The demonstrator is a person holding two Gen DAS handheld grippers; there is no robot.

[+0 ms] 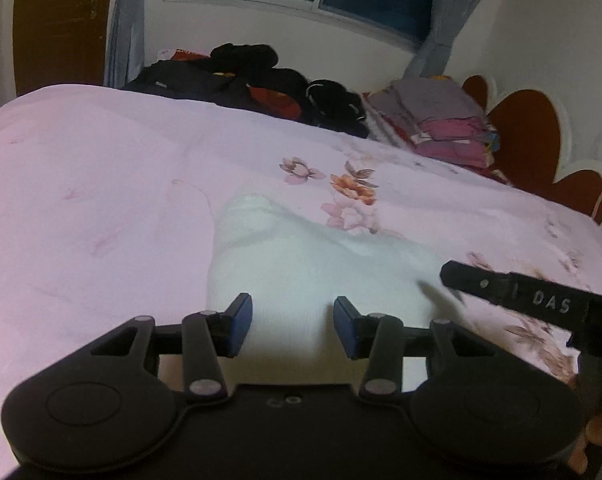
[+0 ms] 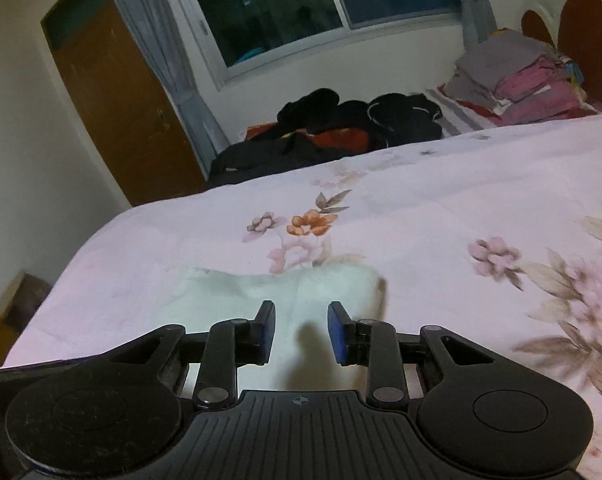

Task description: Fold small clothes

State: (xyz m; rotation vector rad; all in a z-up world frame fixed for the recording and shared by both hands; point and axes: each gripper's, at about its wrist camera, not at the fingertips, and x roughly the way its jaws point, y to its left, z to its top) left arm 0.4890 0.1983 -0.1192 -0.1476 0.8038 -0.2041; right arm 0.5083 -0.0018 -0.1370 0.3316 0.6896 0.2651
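Soft matt white cloth garment (image 1: 301, 264), smooth floral cotton-like bedsheet (image 1: 101, 184), matt black plastic tool (image 2: 301, 332)

The white garment's (image 1: 301, 264) near edge is hidden behind both gripper bodies; its type is unclear, its far corner (image 2: 375, 280) blurred.

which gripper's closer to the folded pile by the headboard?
Right, judging by layout. The right gripper is at the white garment's headboard-side end; the left gripper is farther from the folded pile.

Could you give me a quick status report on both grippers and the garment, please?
Left gripper open, right gripper open, both over white garment. Garment flat on floral bedsheet, ungripped. Nothing in the way.
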